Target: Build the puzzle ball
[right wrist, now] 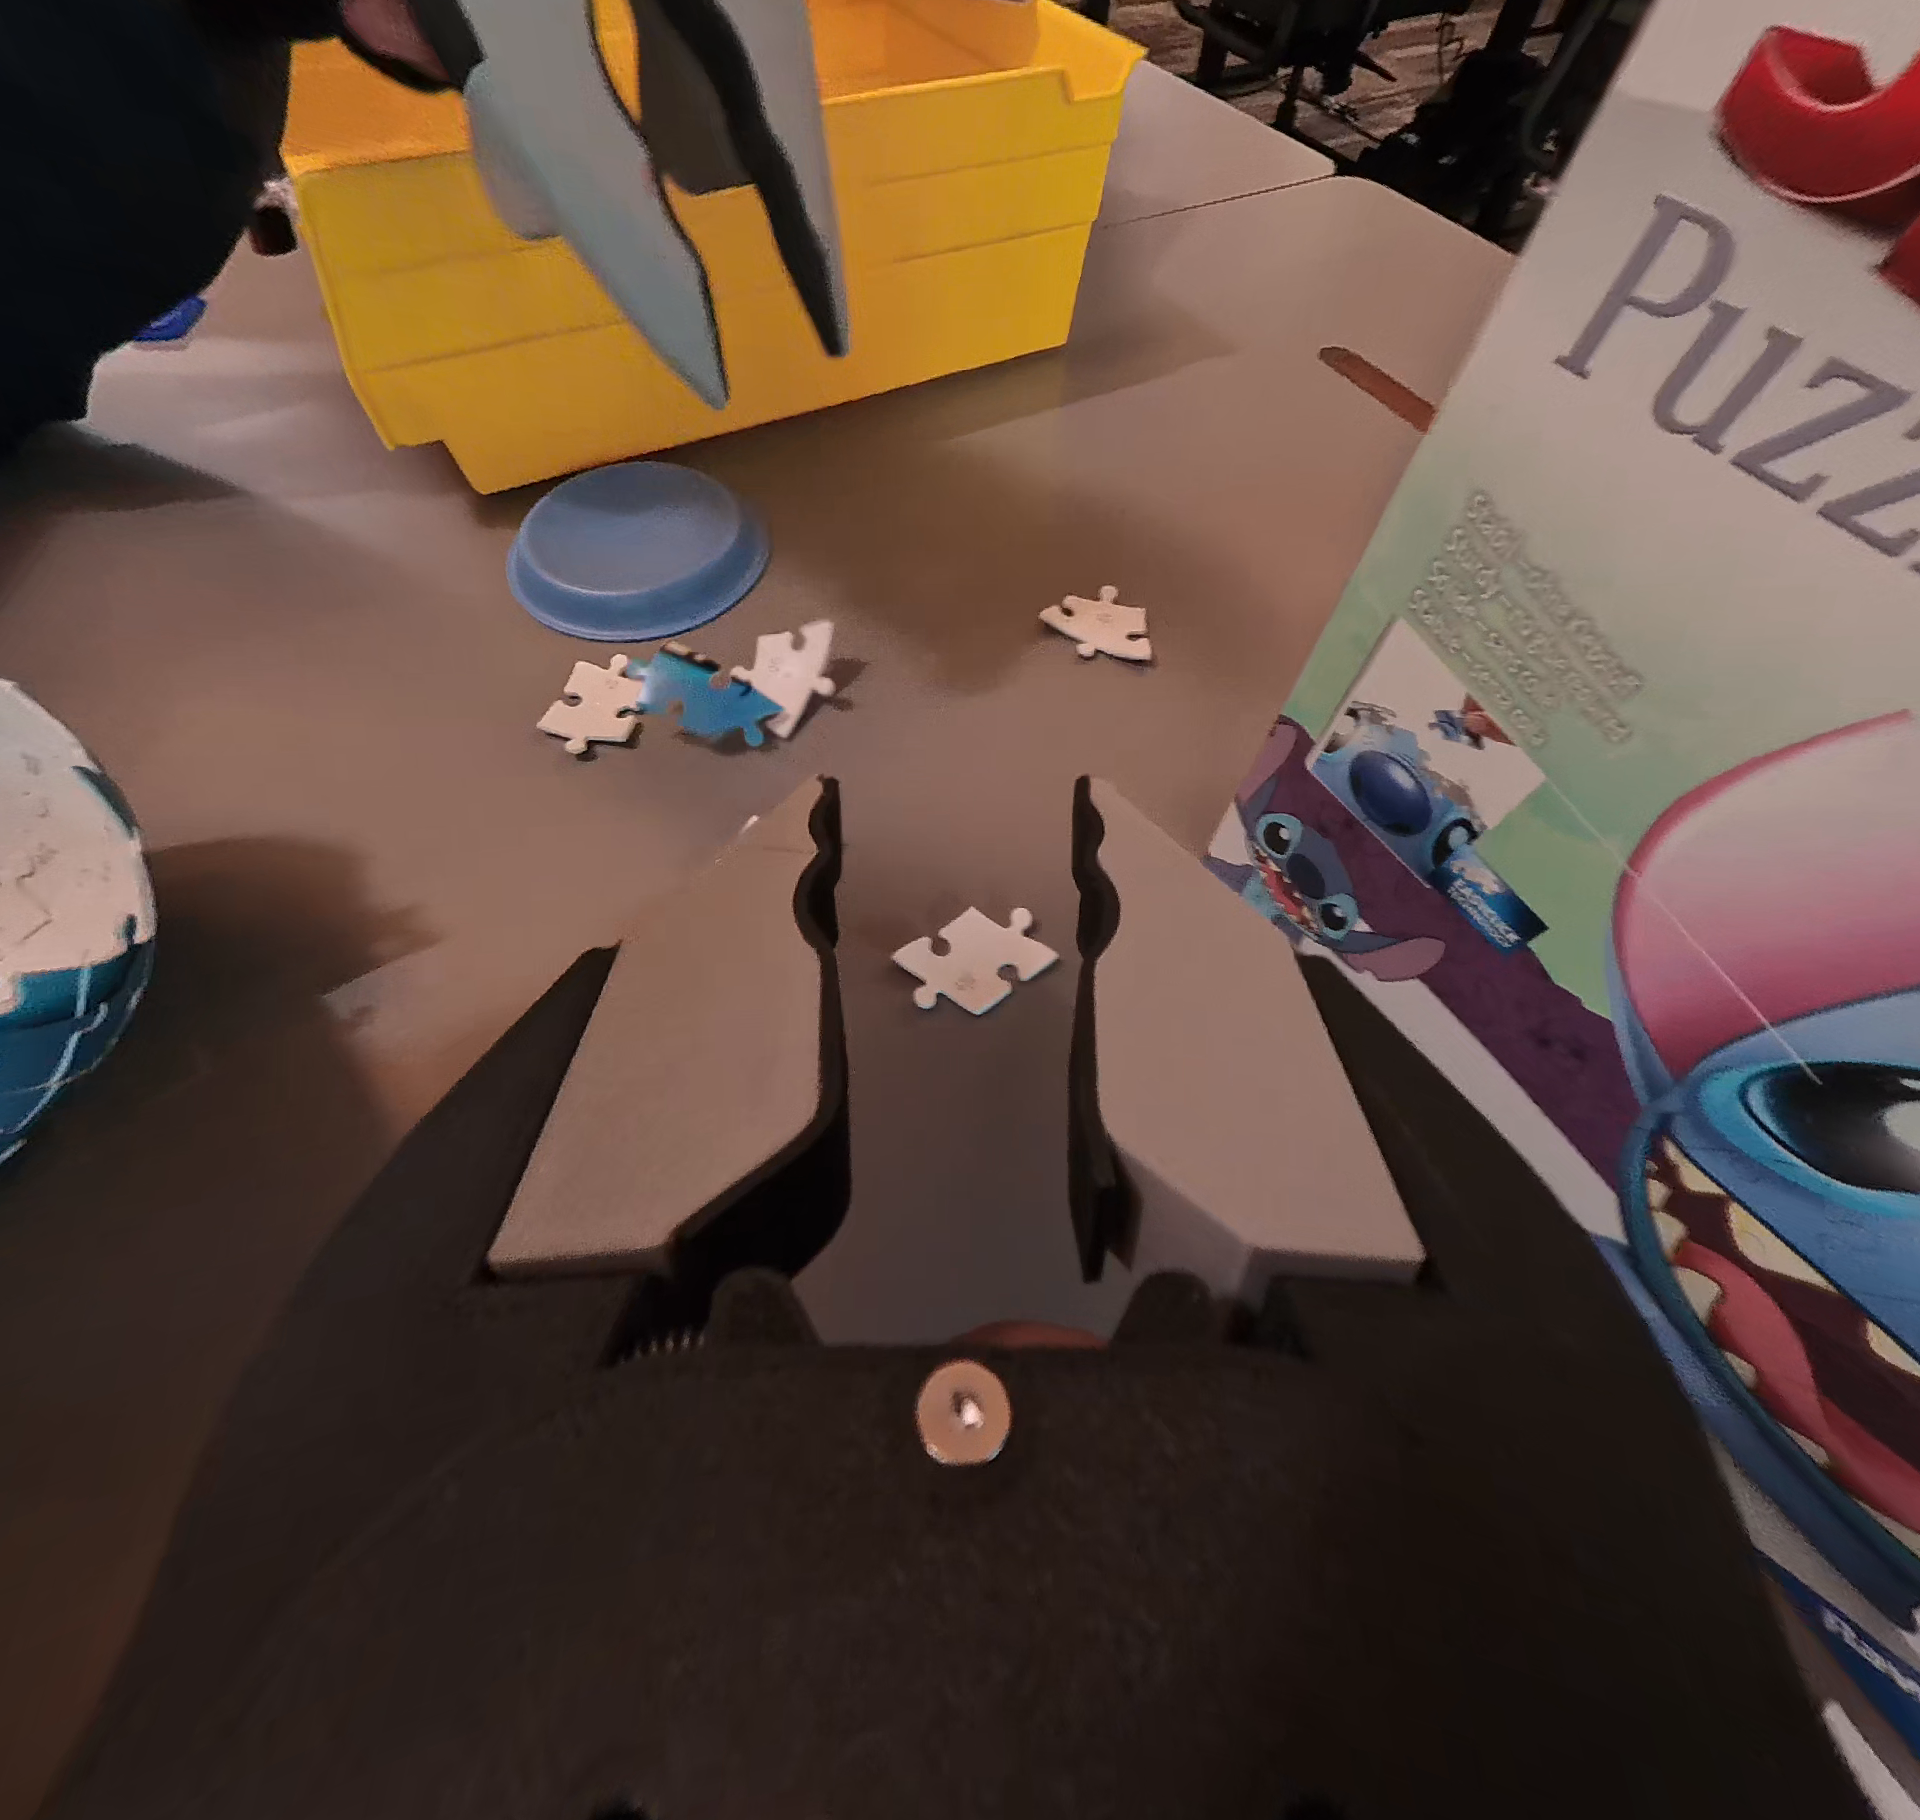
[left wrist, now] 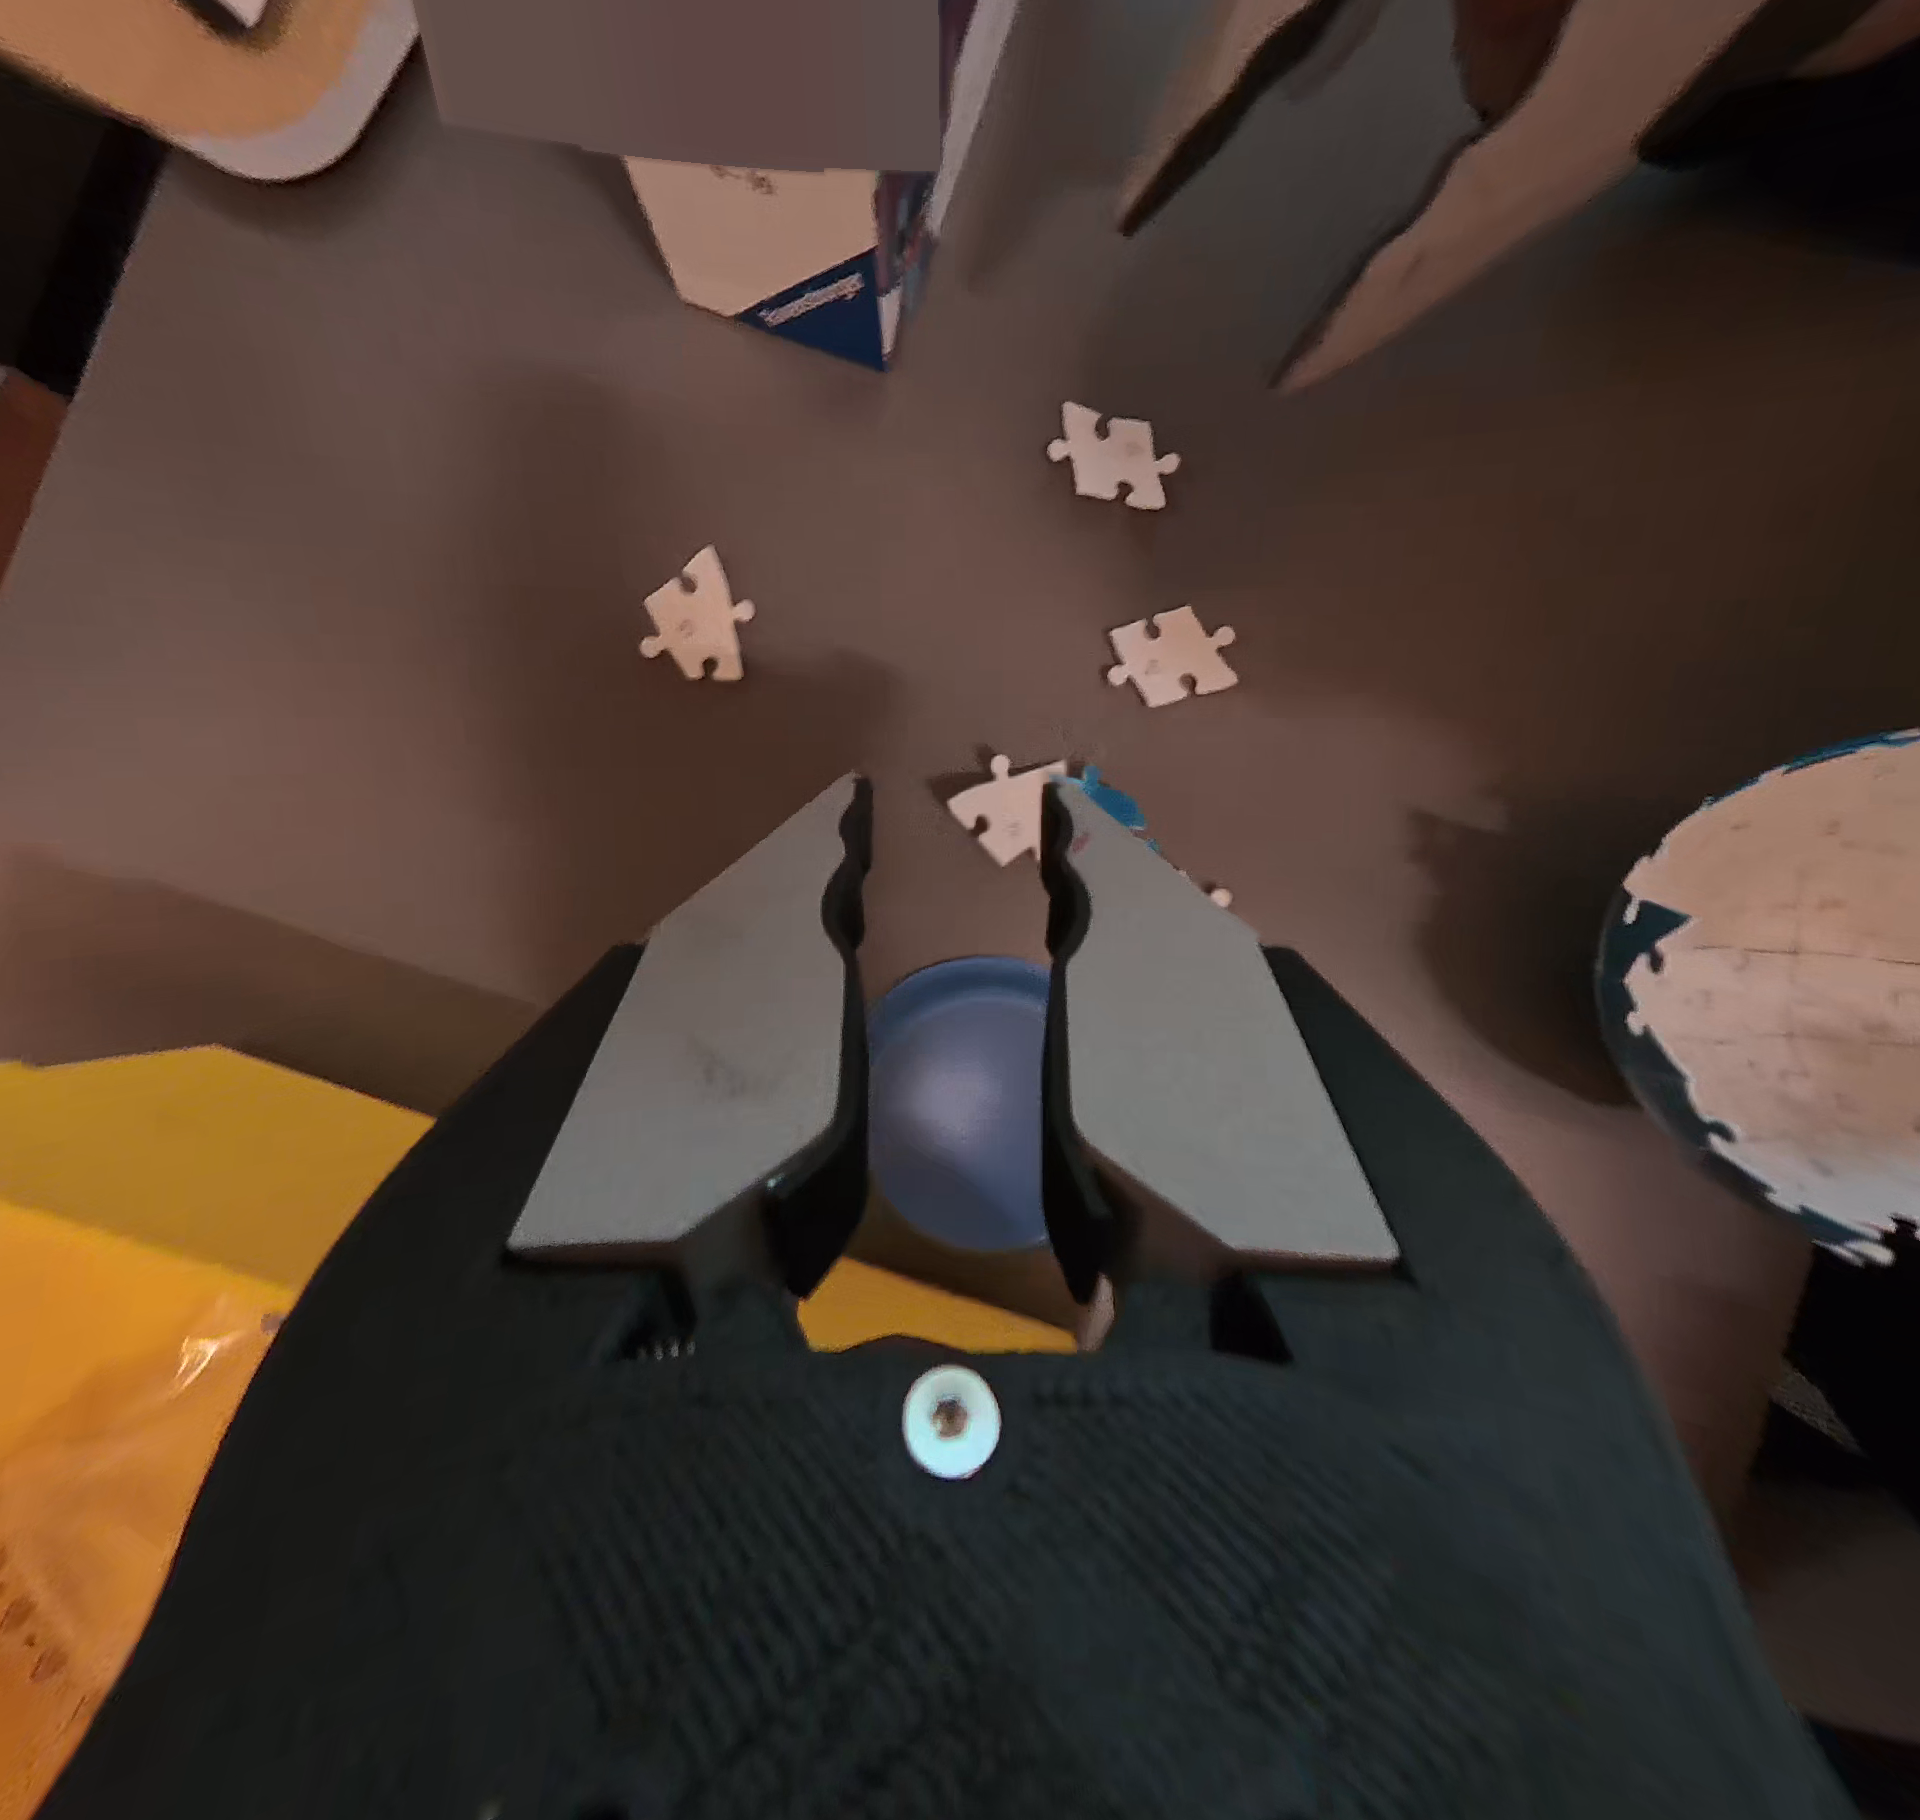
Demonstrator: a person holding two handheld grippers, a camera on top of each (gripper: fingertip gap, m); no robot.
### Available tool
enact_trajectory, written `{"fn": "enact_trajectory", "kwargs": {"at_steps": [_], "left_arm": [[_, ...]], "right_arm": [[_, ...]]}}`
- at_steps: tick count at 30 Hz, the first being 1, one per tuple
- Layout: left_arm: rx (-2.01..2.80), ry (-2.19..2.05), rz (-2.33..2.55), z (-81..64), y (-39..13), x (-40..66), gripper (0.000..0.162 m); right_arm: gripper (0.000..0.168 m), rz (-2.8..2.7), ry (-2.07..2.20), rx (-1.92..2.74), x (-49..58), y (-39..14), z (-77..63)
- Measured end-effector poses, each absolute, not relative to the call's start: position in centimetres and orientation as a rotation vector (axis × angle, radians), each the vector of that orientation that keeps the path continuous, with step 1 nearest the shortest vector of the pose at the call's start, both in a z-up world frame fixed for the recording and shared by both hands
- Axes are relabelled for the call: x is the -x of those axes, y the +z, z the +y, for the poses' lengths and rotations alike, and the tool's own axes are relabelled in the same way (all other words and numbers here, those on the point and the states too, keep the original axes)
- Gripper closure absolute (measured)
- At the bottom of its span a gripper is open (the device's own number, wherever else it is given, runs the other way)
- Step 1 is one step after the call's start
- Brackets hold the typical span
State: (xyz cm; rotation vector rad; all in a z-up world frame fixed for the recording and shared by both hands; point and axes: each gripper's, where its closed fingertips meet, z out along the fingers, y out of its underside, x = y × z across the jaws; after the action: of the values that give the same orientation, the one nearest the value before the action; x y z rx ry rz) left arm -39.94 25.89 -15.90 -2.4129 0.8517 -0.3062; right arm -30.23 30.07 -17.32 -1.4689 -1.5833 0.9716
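Now my right gripper [right wrist: 954, 804], fingers spread and empty, has a piece [right wrist: 975, 960] at frame centre betw. them, long axis slanting up-right; left gripper [left wrist: 956, 804], also spread, is farther.

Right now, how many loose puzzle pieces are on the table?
6. By the blue dish: a blue piece between two white pieces. A lone piece lies near the box. Another piece lies under the open right gripper; a sixth piece peeks from behind its finger. More may be hidden.

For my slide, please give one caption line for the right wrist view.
Open right tongs hover over a white puzzle piece on the grey table, near the puzzle box.
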Motion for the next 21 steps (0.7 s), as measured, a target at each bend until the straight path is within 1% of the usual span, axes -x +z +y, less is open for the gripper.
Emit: {"fn": "enact_trajectory", "kwargs": {"at_steps": [8,15,17,21], "left_arm": [[2.442,-0.237,0.800,25.6,-15.2,42.7,0.130],[2.456,-0.227,0.789,25.2,-15.1,43.6,0.130],[2.449,-0.231,0.786,25.1,-14.8,43.8,0.130],[2.426,-0.256,0.769,24.9,-14.0,44.0,0.131]], "right_arm": [[0.128,-1.870,1.019,1.330,32.6,-19.3,23.9],[0.125,-2.289,0.832,1.103,35.3,-22.3,19.9],[0.124,-2.397,0.834,1.054,35.7,-22.8,19.6],[0.127,-2.590,0.717,0.950,36.2,-24.0,20.2]]}}
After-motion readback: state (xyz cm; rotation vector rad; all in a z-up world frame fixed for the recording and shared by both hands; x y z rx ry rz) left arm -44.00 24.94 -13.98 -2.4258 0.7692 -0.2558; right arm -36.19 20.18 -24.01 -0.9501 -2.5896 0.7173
